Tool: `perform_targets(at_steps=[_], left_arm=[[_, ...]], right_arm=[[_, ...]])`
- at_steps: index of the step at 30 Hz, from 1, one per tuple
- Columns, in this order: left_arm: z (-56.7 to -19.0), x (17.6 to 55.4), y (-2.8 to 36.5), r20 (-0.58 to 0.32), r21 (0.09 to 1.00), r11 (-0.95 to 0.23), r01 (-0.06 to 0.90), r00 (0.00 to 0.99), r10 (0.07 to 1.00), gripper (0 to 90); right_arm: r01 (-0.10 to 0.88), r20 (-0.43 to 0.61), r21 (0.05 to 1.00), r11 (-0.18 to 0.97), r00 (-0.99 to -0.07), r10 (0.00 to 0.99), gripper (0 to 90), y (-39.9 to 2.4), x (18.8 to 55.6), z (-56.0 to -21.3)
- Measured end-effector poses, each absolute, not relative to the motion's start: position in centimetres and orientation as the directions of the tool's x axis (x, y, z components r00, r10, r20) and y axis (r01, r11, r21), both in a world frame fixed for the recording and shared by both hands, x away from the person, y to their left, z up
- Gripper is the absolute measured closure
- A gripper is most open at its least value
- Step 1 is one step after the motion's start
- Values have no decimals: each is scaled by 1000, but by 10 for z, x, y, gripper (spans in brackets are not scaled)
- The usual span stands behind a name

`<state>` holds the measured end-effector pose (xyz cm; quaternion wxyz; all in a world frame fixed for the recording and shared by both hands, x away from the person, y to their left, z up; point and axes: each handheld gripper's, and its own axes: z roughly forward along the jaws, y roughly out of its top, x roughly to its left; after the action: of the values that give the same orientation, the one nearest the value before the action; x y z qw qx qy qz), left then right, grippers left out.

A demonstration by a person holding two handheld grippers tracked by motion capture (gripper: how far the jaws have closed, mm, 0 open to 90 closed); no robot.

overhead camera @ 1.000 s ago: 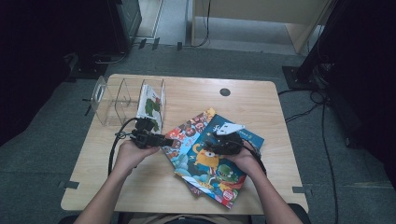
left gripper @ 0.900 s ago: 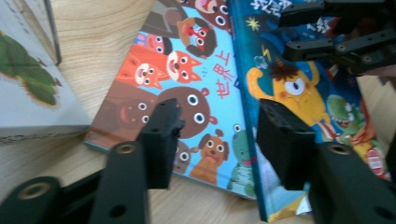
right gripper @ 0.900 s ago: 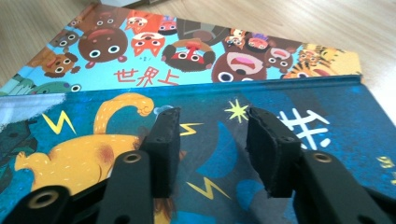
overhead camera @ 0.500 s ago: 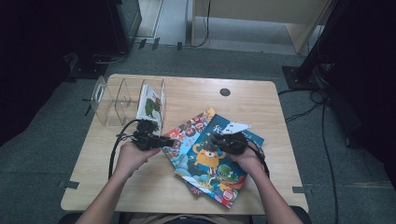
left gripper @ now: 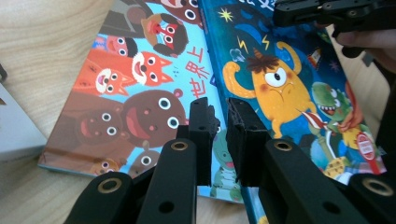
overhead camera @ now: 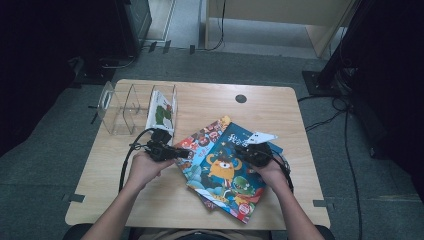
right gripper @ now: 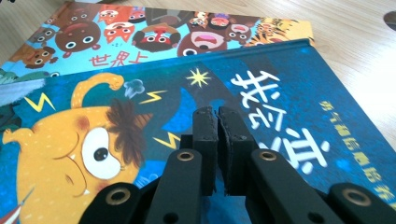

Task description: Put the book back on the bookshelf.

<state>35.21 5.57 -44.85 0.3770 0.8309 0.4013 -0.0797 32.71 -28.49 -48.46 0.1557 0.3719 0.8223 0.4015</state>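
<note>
Books are what both grippers are busy with: a blue monster book [overhead camera: 227, 172] lies on top of an animal-faces book [overhead camera: 200, 142], fanned out on the wooden table [overhead camera: 210, 100] slightly right of centre. The left gripper [overhead camera: 184, 153] sits at the left edge of the pile; in the left gripper view its jaws have just been closing and now stand with a narrow gap, nothing between them, hovering over the seam where the blue cover overlaps the other one. The right gripper [overhead camera: 239, 148] is over the blue book's upper part, jaws just closed together, pads meeting with nothing pinched. Whether either tip actually touches the cover, I can't really tell. A clear plastic organizer [overhead camera: 125, 107] stands at the table's left rear, with a white booklet [overhead camera: 161, 112] in its nearest slot.
</note>
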Motion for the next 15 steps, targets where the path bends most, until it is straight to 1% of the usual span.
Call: perform_targets(at_steps=[7,15], left_arm=[[-452,357,51,-457,557,-389,734,661,595,795],[-458,362,43,-446,540,-409,736,662,602,791]], right_arm=[[496,53,782,377,-656,753,874,-294,324,-485],[509,35,777,371,-623,782,874,-305,319,-487]])
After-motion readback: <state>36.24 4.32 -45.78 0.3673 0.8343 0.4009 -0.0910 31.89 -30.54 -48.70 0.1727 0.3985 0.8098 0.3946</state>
